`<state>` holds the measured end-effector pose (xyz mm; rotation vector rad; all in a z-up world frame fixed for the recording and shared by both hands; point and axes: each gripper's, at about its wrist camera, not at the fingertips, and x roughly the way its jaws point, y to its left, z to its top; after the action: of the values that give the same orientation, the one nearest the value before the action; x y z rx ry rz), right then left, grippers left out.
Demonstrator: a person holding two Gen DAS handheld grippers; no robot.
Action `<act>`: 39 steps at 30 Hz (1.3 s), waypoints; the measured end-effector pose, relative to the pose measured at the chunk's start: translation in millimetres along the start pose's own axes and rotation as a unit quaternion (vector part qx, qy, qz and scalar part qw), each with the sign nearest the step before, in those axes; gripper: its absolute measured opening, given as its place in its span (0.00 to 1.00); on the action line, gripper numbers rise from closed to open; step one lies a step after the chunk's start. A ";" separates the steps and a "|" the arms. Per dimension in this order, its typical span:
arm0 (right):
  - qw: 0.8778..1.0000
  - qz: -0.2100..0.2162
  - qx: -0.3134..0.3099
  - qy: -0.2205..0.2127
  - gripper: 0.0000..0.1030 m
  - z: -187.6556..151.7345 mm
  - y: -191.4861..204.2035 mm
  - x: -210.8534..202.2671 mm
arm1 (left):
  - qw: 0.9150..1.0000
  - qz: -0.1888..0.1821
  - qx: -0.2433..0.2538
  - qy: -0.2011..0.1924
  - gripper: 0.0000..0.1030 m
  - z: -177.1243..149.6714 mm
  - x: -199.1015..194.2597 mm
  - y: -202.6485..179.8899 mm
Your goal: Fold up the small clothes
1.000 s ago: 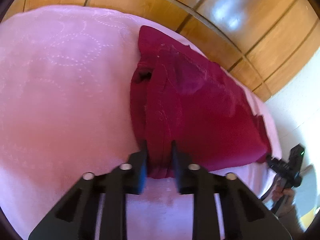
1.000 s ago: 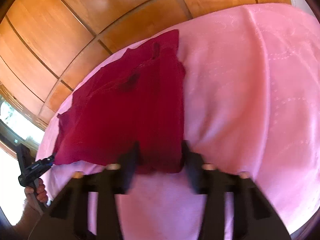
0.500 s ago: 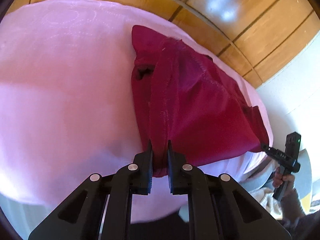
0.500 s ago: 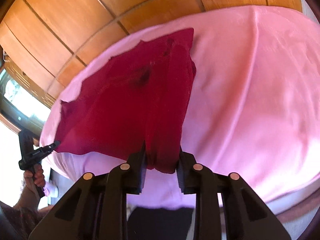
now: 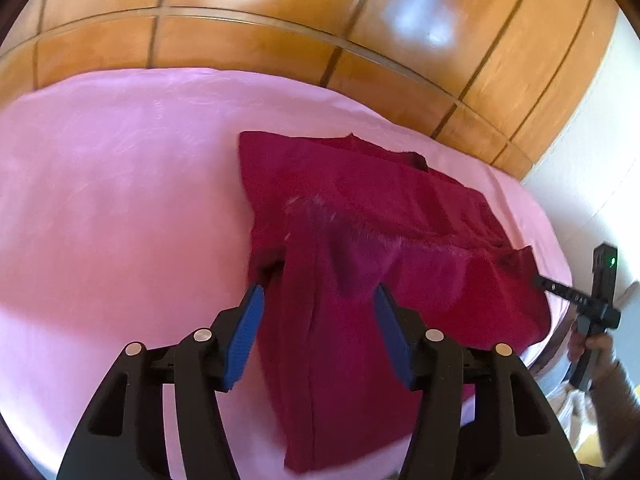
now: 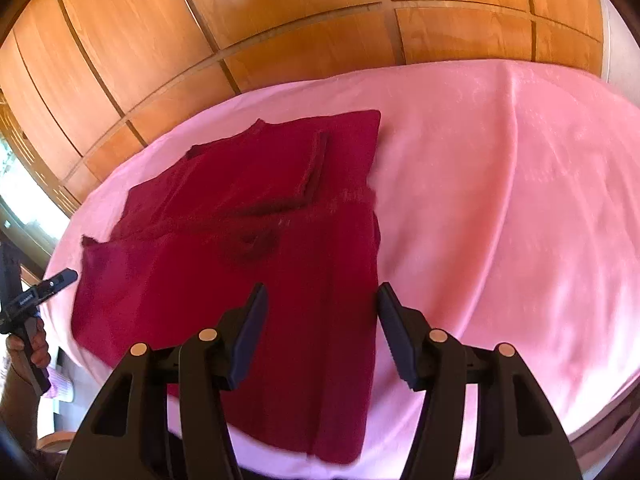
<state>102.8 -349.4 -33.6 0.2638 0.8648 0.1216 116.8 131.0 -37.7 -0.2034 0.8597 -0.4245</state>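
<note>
Both grippers are letting go at once. My left gripper (image 5: 318,300) has its jaws opening, the blue pads (image 5: 244,336) standing clear on either side of a long fold of the dark red garment (image 5: 400,216); the cloth runs between them, but neither pad presses on it. My right gripper (image 6: 320,300) is opening the same way, with the garment's (image 6: 248,240) right-hand edge passing under the gap and nothing pinched.

From the left wrist view, the right gripper (image 5: 560,292) shows small at the garment's far corner, held in my right hand (image 5: 596,348). From the right wrist view, the left gripper (image 6: 64,278) sits likewise just off the opposite corner, with my left hand (image 6: 28,344) around its handle.

The garment lies on a bed covered by a pink bedspread (image 6: 500,200), close to the near edge, where its lower hem hangs a little over the side. It looks folded over on itself: an upper panel lies across the far half, and a seam or folded strip runs down towards me. I cannot make out what kind of garment it is, as the cloth is blurred; possibly a small top.

Behind the bed stands a wall of glossy wooden panelling (image 5: 280,40). A bright window (image 6: 16,184) shows at the left rim of the right wrist view.
</note>
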 end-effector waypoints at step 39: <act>0.996 -0.046 0.027 -0.073 0.07 166.2 4.2 110.9 | 0.991 0.102 -0.003 -0.087 0.07 145.5 85.9 20.1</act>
<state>301.3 -351.7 -11.2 0.2788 0.7349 -0.0072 283.6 111.8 -10.6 -0.1536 0.7015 -0.2102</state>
